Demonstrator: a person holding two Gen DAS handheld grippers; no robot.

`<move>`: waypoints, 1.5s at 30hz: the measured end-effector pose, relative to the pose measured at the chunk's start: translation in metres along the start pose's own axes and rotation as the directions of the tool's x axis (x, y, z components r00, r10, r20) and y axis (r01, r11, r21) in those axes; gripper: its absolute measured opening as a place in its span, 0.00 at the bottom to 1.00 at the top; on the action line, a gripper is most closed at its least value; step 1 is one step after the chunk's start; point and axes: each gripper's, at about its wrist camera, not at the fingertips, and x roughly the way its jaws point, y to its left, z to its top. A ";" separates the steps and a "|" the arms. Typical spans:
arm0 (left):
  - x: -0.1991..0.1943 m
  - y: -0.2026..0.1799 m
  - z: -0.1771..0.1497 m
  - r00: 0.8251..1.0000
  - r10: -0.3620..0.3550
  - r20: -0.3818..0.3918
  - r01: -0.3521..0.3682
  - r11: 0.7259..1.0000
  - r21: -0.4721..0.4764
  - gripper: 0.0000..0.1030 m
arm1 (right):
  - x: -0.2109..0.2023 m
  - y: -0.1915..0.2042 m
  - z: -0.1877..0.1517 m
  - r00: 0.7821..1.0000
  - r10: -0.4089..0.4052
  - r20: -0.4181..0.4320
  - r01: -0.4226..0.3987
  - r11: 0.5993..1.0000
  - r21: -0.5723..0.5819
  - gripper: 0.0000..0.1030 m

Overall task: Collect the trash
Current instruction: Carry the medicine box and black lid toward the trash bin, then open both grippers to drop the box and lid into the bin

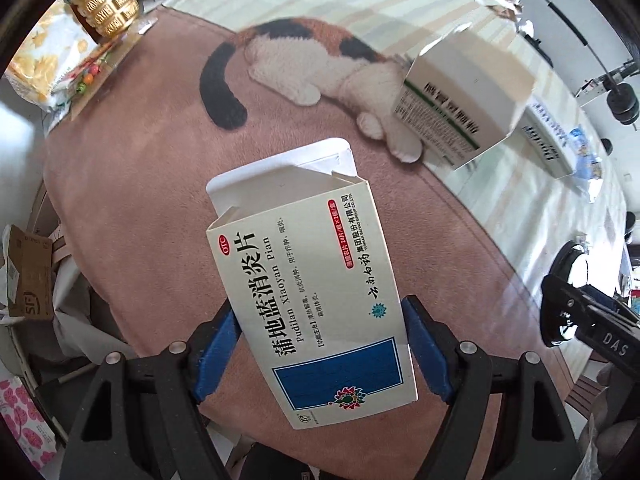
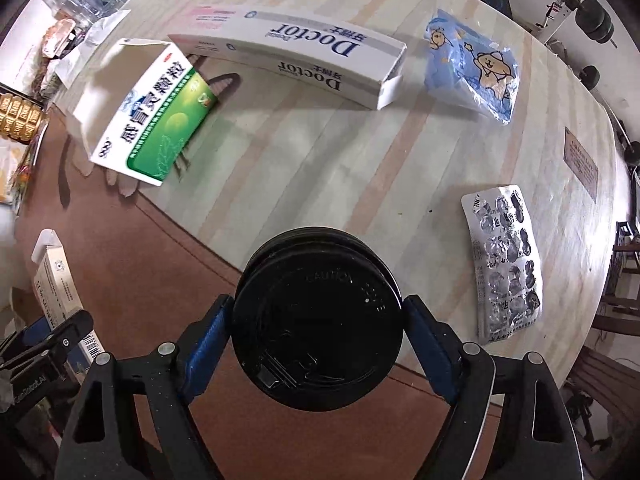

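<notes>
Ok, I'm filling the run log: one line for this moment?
left gripper: shut on medicine box | right gripper: shut on black-lidded cup | left on table: toothpaste box, blister pack

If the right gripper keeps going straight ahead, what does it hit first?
Likely the Doctor toothpaste box, though depth is unclear. The right gripper already holds a black cup lid, with bare table between.

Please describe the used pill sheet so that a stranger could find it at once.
Look at the pale striped table, on its right side. The silver blister sheet lies flat there, alone, below the blue cartoon bag. Only it is foil with crushed pockets; its neighbours are cardboard boxes.
</notes>
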 end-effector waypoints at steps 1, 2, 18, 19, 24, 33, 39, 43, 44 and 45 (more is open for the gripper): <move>-0.008 0.001 -0.003 1.000 -0.010 0.014 0.010 1.000 0.002 0.75 | -0.011 0.003 -0.003 1.000 0.008 0.010 -0.008 1.000 -0.005 0.83; -0.016 0.004 -0.007 0.999 -0.020 0.027 0.020 1.000 0.002 0.75 | -0.019 0.007 -0.007 1.000 0.017 0.019 -0.017 1.000 -0.012 0.83; -0.104 0.108 -0.129 0.967 -0.162 0.198 0.154 0.987 0.052 0.75 | -0.109 0.083 -0.172 0.976 0.144 0.166 -0.146 0.989 0.001 0.83; -0.103 0.117 -0.141 0.967 -0.165 0.192 0.158 0.986 0.053 0.75 | -0.109 0.091 -0.191 0.974 0.153 0.168 -0.156 0.988 0.009 0.83; -0.075 0.166 -0.198 0.981 -0.164 0.108 0.160 0.986 0.044 0.75 | -0.081 0.124 -0.274 0.975 0.184 0.125 -0.190 0.981 0.042 0.83; 0.067 0.204 -0.241 0.971 -0.197 -0.132 0.197 0.980 -0.016 0.75 | 0.045 0.139 -0.380 0.978 0.204 -0.047 -0.196 0.971 0.136 0.83; 0.198 0.216 -0.237 0.926 -0.293 -0.240 0.277 0.956 -0.099 0.76 | 0.171 0.136 -0.407 0.965 0.245 -0.095 -0.224 0.955 0.194 0.84; 0.274 0.218 -0.233 0.900 -0.331 -0.283 0.306 0.943 -0.130 0.78 | 0.257 0.136 -0.412 0.960 0.262 -0.101 -0.238 0.950 0.201 0.84; 0.289 0.219 -0.233 0.899 -0.331 -0.288 0.303 0.943 -0.136 0.86 | 0.275 0.135 -0.411 0.957 0.270 -0.103 -0.245 0.947 0.207 0.85; 0.302 0.220 -0.234 0.893 -0.345 -0.289 0.314 0.938 -0.148 1.00 | 0.298 0.134 -0.412 0.953 0.282 -0.111 -0.255 0.944 0.212 0.85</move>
